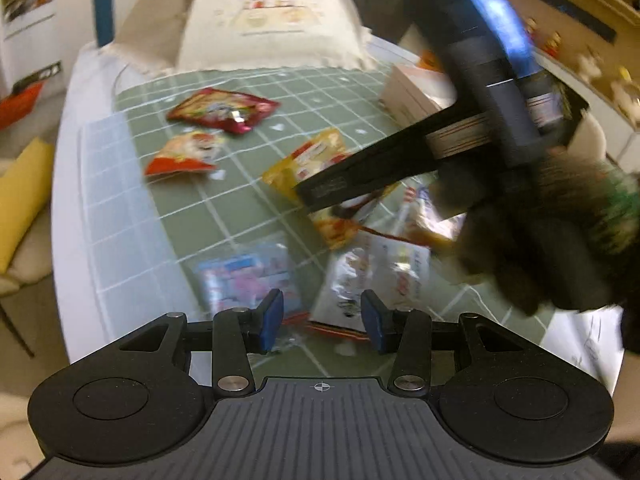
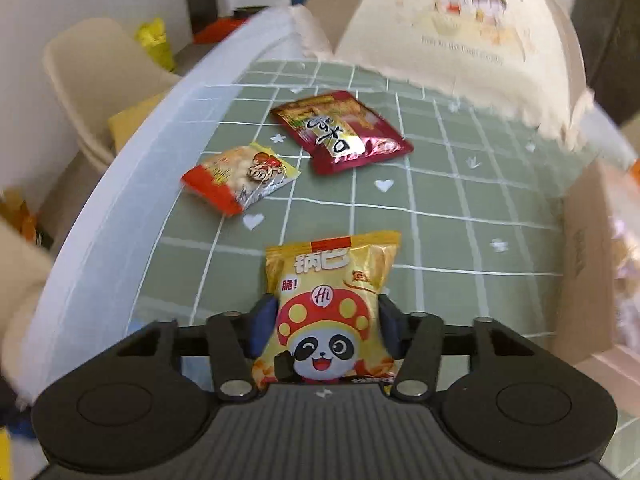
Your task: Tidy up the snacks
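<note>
My right gripper (image 2: 326,326) is shut on a yellow panda snack packet (image 2: 328,312), held above the green grid tablecloth (image 2: 460,232). In the left wrist view the same packet (image 1: 316,160) shows under the right gripper (image 1: 320,196). My left gripper (image 1: 322,320) is open and empty above a blue-pink packet (image 1: 248,272) and a white packet (image 1: 380,272). A dark red packet (image 2: 340,130) and an orange-red packet (image 2: 240,180) lie farther back on the cloth; they also show in the left wrist view: the dark red packet (image 1: 222,110), the orange-red packet (image 1: 186,154).
A cream fabric bag (image 2: 460,32) with a cartoon print stands at the table's far end. A cardboard box (image 2: 588,264) sits at the right. Beige chairs (image 2: 100,76) and a yellow cushion (image 1: 22,196) stand beside the table's left edge.
</note>
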The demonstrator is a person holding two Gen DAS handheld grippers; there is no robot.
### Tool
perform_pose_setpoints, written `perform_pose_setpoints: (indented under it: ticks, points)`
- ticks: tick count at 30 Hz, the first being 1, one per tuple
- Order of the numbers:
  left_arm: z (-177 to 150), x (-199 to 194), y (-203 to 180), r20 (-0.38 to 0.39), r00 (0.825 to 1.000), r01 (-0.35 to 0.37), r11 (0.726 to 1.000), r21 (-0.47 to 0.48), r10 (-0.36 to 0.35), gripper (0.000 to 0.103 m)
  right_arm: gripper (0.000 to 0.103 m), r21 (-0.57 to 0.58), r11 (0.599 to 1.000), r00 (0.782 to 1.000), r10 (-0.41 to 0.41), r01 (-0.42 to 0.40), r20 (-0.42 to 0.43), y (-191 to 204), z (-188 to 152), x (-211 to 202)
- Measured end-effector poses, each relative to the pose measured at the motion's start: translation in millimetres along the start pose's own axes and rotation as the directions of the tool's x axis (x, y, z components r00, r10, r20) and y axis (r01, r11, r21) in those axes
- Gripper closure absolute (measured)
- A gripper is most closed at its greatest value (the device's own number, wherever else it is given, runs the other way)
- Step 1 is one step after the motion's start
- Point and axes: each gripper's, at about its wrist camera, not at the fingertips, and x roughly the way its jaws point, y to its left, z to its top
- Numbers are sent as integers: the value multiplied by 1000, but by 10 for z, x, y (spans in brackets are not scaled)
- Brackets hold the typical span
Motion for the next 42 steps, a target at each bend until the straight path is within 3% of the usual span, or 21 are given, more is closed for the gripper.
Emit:
perform_pose_setpoints:
  ticks: [5, 9, 13, 15, 19, 22, 24, 28, 32, 35, 38, 42]
  points:
    - [-12, 128, -429, -11, 1000, 14, 985, 174, -13, 56, 53, 105, 994, 997, 14, -23, 81, -558, -343, -680]
    - [-44, 345, -758, -65, 998, 5, 956, 293, 15, 55, 53, 218, 975, 994, -52, 30, 93, -1032, -767, -1043]
    - [-74, 468, -931, -93, 996, 31, 937, 349, 2, 30, 53, 266, 956, 990, -138, 123, 41, -1270, -1261, -1103]
    - [-57, 501, -936, -117, 992, 74, 941, 329, -38, 16, 53, 289, 947, 988, -151, 141, 14, -1325, -1474, -1083]
    - [-7, 484, -864, -88, 995, 72, 960, 272, -50, 23, 49, 314, 933, 983, -182, 173, -2, -1315, -1729, -1026]
    - [54, 481, -766, -46, 998, -29, 970, 241, 41, 26, 45, 332, 927, 982, -188, 173, 14, -1318, -1791, -1015]
    - [98, 529, -697, -61, 995, -60, 976, 210, 74, 26, 40, 331, 927, 982, -188, 176, 3, -1305, -1830, -1011]
    - [153, 660, -591, -109, 992, -47, 987, 154, 64, 20, 32, 308, 932, 978, -207, 193, 12, -1246, -1896, -996]
    - [171, 727, -555, -132, 990, -33, 994, 109, 47, 21, 32, 314, 930, 979, -205, 191, 12, -1281, -1907, -1031]
    - [163, 698, -545, -128, 991, -19, 996, 92, 30, 21, 32, 309, 925, 964, -256, 221, 75, -1292, -1876, -1186]
    - [146, 679, -516, -130, 991, -3, 997, 73, 13, 21, 32, 283, 942, 961, -231, 182, 152, -1284, -1751, -1332]
    - [58, 591, -518, -135, 991, -5, 998, 60, 14, 21, 32, 263, 963, 978, -103, 53, 180, -1256, -1437, -1277]
